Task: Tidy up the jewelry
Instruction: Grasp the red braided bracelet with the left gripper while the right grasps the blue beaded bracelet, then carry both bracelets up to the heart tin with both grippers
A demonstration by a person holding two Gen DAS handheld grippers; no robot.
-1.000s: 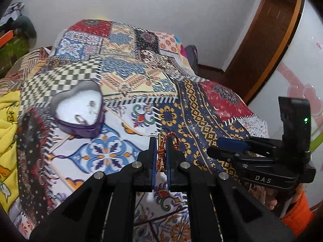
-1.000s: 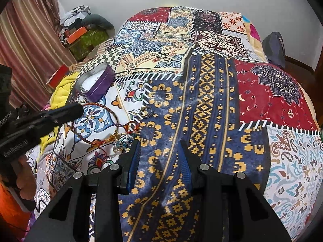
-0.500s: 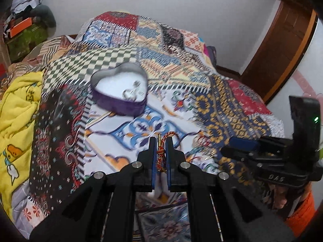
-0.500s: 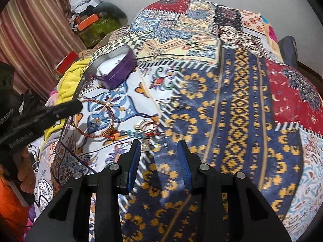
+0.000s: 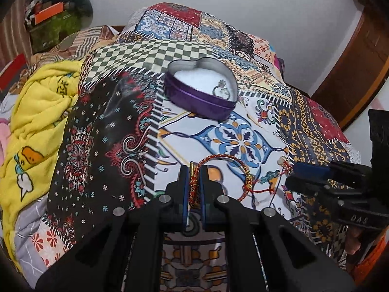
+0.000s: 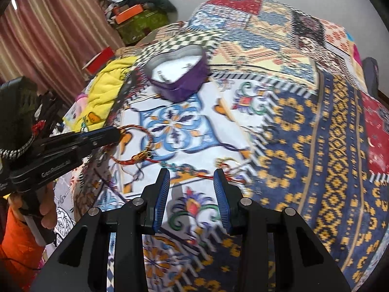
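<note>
Bracelet (image 5: 194, 182) of red-gold cord, light and floppy, is pinched at its near loop in my nearly closed left gripper (image 5: 194, 189), lower centre, below purple heart tin (image 5: 201, 99); right gripper (image 6: 192, 182) half-open, empty.

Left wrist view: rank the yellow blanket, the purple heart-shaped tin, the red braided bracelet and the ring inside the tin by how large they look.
1. Yellow blanket, largest.
2. Purple heart-shaped tin.
3. Red braided bracelet; it is nearer the camera, so its gap to the tin is unsure.
4. Ring, smallest.
</note>
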